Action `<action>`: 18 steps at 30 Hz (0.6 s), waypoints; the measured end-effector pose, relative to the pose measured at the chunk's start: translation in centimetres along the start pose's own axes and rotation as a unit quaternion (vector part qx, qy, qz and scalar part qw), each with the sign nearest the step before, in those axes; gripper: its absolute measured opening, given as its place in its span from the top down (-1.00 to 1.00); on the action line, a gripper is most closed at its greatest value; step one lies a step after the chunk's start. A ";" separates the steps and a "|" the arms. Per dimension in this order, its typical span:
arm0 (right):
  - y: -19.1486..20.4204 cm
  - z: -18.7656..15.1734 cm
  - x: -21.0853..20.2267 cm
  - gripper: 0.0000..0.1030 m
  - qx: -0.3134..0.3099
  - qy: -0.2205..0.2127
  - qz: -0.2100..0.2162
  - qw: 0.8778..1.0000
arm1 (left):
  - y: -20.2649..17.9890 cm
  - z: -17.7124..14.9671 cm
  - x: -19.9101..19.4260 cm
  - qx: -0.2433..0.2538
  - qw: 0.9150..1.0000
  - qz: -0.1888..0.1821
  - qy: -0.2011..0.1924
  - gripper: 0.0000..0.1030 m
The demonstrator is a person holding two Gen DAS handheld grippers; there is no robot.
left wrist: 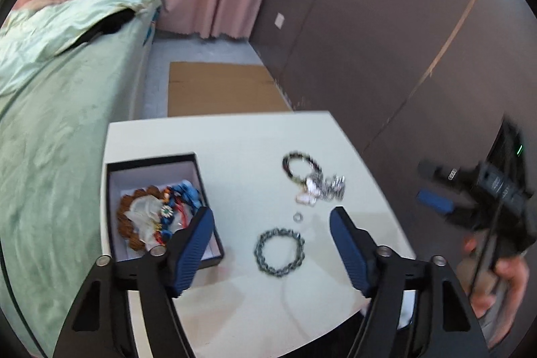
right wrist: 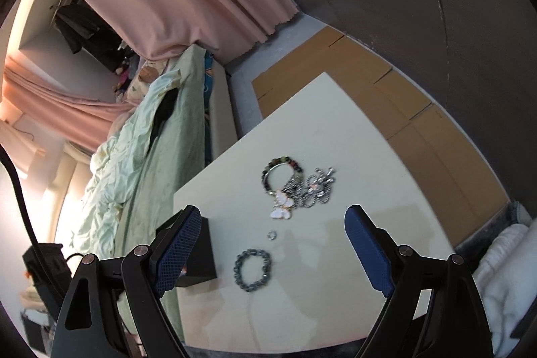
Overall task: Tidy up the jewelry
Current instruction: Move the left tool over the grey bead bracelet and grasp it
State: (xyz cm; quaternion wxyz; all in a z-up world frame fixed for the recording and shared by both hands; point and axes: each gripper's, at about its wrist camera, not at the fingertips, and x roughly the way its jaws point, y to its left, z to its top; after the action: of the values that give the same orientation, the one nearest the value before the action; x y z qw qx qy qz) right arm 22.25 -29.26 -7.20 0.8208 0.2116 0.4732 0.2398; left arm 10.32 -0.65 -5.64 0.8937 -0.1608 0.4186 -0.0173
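Note:
A dark grey bead bracelet [left wrist: 260, 249] [right wrist: 239, 267] lies on the white table [left wrist: 235, 143] [right wrist: 335, 123], with a small silver ring [left wrist: 298, 217] [right wrist: 271, 235] just beyond it. Further back are a multicoloured bead bracelet [left wrist: 287, 165] [right wrist: 266, 176] and a tangle of silver chains [left wrist: 330, 187] [right wrist: 315, 190] with a white butterfly pendant [right wrist: 282, 207]. A black box [left wrist: 151, 160] [right wrist: 201, 257] at the table's left holds brown beads and blue pieces. My left gripper [left wrist: 271, 217] hovers open above the grey bracelet, touching nothing. My right gripper [right wrist: 272, 213] also hangs open over the table.
A bed with a green sheet [left wrist: 50, 140] runs along the table's left side. Flat cardboard [left wrist: 218, 89] lies on the floor behind the table, beside a brown wall. A person's hand [left wrist: 506, 277] holds the right gripper at the table's right edge.

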 end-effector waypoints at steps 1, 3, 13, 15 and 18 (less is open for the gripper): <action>-0.2 0.1 -0.1 -0.71 -0.002 0.000 -0.001 1.000 | -0.4 -0.2 0.5 0.008 1.000 0.001 0.007 -0.28; -0.7 0.2 -0.3 -0.71 -0.005 0.003 -0.004 1.000 | -1.3 -0.7 1.5 0.024 0.999 0.001 0.021 -0.20; -4.1 0.3 1.0 -0.45 0.007 0.064 -0.029 0.997 | -5.1 -3.2 6.9 0.086 0.993 0.021 0.084 0.00; -4.5 0.3 0.9 -0.45 0.008 0.066 -0.031 0.997 | -5.4 -3.5 8.0 0.092 0.991 0.029 0.095 0.00; -5.1 0.4 0.7 -0.45 0.011 0.069 -0.032 0.997 | -5.3 -4.0 9.3 0.093 0.989 0.035 0.110 0.01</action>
State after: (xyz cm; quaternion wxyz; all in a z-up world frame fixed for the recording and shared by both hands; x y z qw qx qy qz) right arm 23.89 -32.94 -10.41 0.7910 0.1880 0.5381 0.2225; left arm 13.93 -8.29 -13.31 0.8534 -0.0589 0.5162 -0.0424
